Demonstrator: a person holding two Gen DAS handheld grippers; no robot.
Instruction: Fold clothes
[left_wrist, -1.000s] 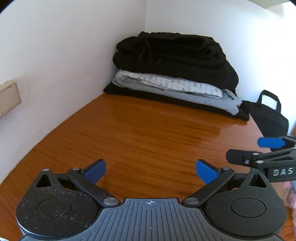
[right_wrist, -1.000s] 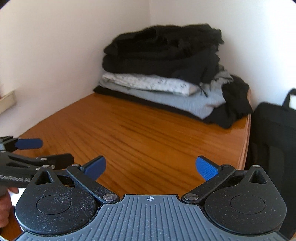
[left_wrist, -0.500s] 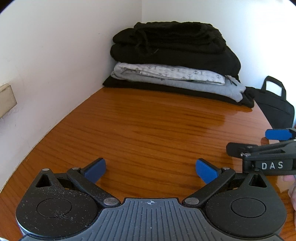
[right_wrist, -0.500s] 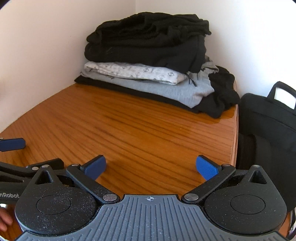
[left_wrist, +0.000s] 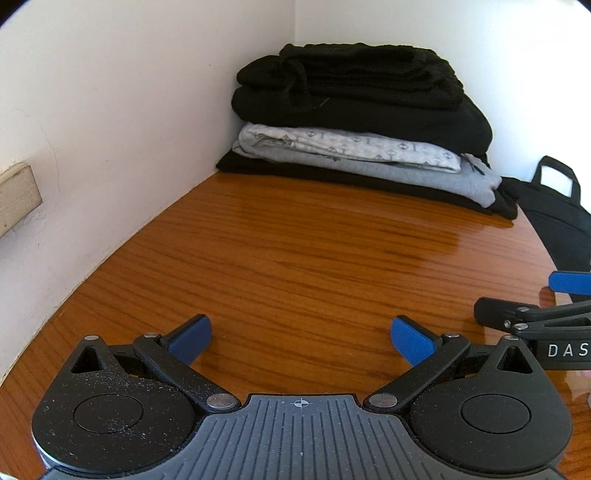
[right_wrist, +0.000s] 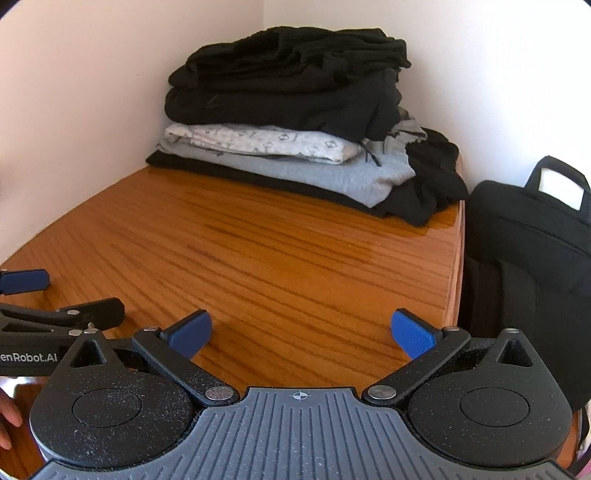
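Observation:
A stack of folded clothes (left_wrist: 354, 122) (right_wrist: 288, 122) sits in the far corner of the wooden table (left_wrist: 303, 258) (right_wrist: 258, 254): black garments on top, a patterned light-grey one and a plain grey one under them, black at the bottom. My left gripper (left_wrist: 301, 338) hovers open over the near part of the table with nothing between its blue pads. My right gripper (right_wrist: 301, 332) is open too and holds nothing. Each gripper shows at the edge of the other's view, side by side and well short of the stack.
White walls close the table on the left and at the back. A black bag (right_wrist: 532, 251) (left_wrist: 554, 210) with a handle stands just off the table's right edge. A pale wooden strip (left_wrist: 16, 192) is fixed to the left wall. A hand (right_wrist: 7, 417) shows at the lower left.
Both grippers have swung slightly, so the stack has shifted in each view and looks a little nearer in the right wrist view. The jaws have stayed open and nothing was grasped.

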